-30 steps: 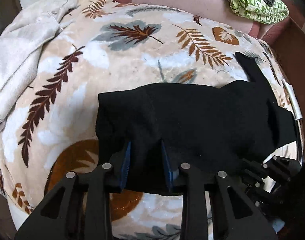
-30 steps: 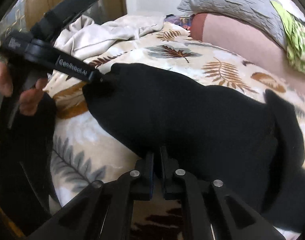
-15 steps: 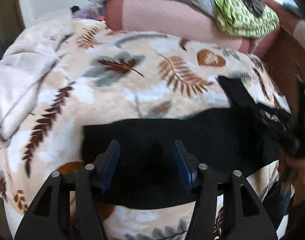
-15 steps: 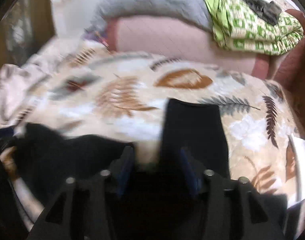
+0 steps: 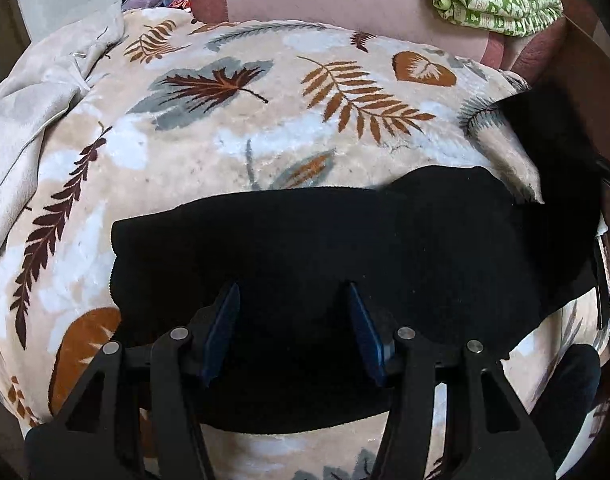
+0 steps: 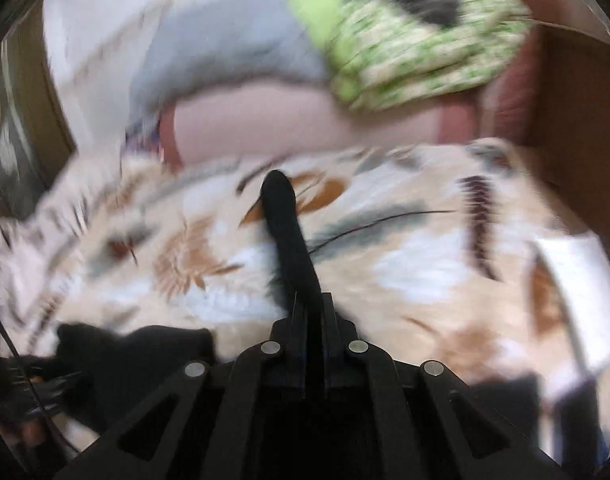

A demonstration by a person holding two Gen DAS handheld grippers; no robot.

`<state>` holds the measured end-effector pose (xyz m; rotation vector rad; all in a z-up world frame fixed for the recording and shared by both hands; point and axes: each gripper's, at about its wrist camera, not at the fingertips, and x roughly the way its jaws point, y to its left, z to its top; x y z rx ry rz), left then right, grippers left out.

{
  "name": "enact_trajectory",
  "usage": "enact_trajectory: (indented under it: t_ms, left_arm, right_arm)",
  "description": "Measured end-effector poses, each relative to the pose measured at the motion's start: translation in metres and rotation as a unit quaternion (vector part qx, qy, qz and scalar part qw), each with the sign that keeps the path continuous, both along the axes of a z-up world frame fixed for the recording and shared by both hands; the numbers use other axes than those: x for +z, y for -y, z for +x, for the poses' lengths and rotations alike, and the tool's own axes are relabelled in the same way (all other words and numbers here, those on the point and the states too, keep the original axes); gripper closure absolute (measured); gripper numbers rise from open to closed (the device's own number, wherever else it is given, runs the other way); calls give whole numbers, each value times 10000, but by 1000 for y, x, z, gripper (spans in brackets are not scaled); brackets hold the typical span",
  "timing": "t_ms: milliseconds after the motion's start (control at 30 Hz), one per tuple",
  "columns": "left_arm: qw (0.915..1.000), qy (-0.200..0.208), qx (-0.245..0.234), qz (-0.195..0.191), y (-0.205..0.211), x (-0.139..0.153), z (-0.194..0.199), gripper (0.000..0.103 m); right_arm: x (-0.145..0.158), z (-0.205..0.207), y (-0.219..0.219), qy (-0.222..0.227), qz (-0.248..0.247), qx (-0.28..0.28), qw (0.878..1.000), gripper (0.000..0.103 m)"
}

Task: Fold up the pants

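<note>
Black pants: folded along the near edge of a leaf-print bed. Left gripper: spread wide over them, empty. Right gripper: clamped on a pant strip.

Leaf-print blanket covers the bed, pink bolster and green quilt behind

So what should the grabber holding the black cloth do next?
Probably carry it over and lay it down: the right gripper is shut on a strip of the black fabric pants, while the left gripper hangs open above them on the leaf-patterned blanket.
</note>
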<state>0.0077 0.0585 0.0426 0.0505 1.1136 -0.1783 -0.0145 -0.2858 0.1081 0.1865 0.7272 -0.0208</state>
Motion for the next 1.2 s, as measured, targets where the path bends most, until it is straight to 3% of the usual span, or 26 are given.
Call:
enact_trajectory:
  t_ms: [133,267,367,567,700,833,967,1100,1200]
  left_arm:
    - [9999,55,1,100,4,-2,-3,46]
    - [9998,68,-18,178,10,-3,-5,44]
    - [9996,54,-48,272,12,-3,-5,44]
    - [9999,-10,21,142,6,-2,-5,44]
    - [9999,-25,14,150,5,-1,-6,44]
    - [10000,19,51,-17,-14,17,-9,44]
    - [9986,236,445,-133,-47,35,-1,38]
    - [9940,157,1003,-416,-82,35,15,32]
    - [9917,7,1205,-447,-89,22,27,32]
  right_arm:
    - [-8,-55,63,-177,290,-575,9978,100]
    - [-62,-71,108,-997,803,-1109,9856,100]
    - [-85,-73,105,-1380,766,-1051,9819,100]
    - [-70,-85,95,-1293,582,-905,9858,100]
    - [-82,-80,97,-1778,452,-901,9789,87]
    - [-49,-99,89,-1357,288,-806,9870,74]
    - [-13,-98,56,-754,366,-110,9964,42]
    - [-11,-50,-1,-541,591,738,9940,40]
    - [-33,3,-46,-690,793,1162,9876,40]
